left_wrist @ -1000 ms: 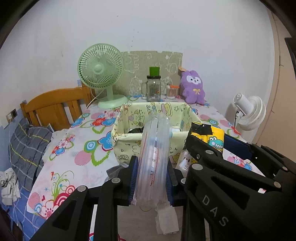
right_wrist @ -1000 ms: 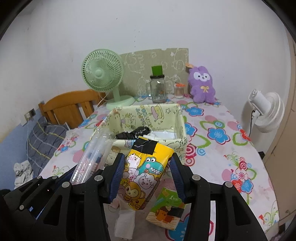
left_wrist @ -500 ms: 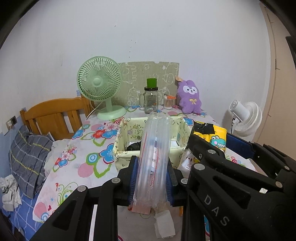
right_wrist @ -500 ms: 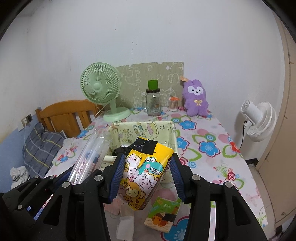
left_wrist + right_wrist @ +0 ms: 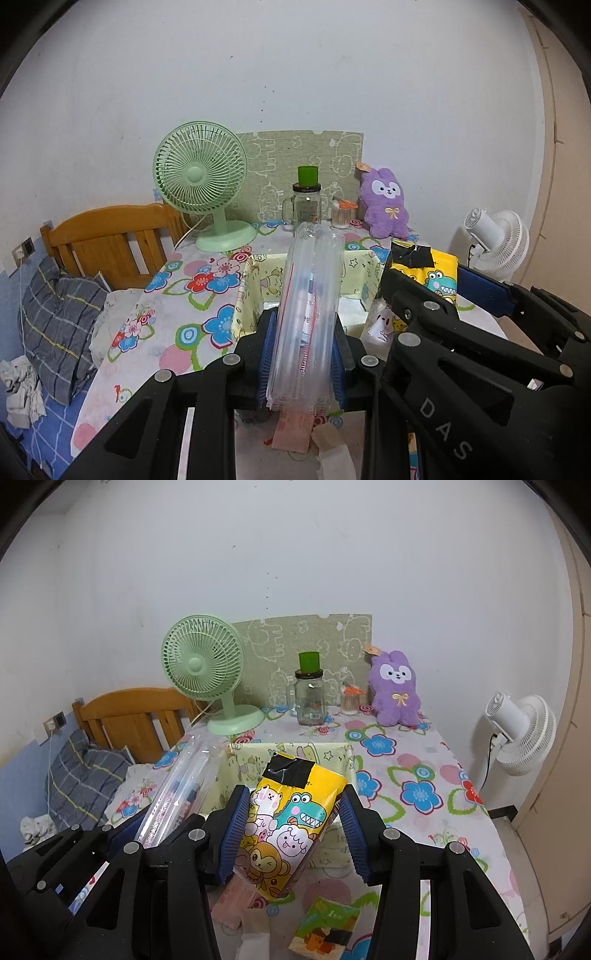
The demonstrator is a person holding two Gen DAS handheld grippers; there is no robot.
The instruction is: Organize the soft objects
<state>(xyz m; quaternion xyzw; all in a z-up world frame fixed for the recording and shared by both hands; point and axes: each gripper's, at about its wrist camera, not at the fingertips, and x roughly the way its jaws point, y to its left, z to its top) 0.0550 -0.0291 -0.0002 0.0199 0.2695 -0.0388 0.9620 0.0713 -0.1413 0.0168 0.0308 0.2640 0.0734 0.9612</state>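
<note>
Two grips: our left gripper (image 5: 302,356) clamps the clear packet (image 5: 309,314); right gripper (image 5: 291,836) pinches the cartoon pack (image 5: 290,823), basket (image 5: 236,771) at 12 o'clock

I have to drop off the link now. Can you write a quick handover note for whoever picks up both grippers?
Left gripper: shut on the clear plastic pack, held upright in front of the fabric basket.
Right gripper: shut on the yellow cartoon pack, tilted, also before the basket.
Done: both packs are lifted off the table; the basket already holds some white items.
Left: put both packs in the basket. The green and orange pack, the pink pack and white tissues lie on the near edge of the table, not yet sorted.
</note>
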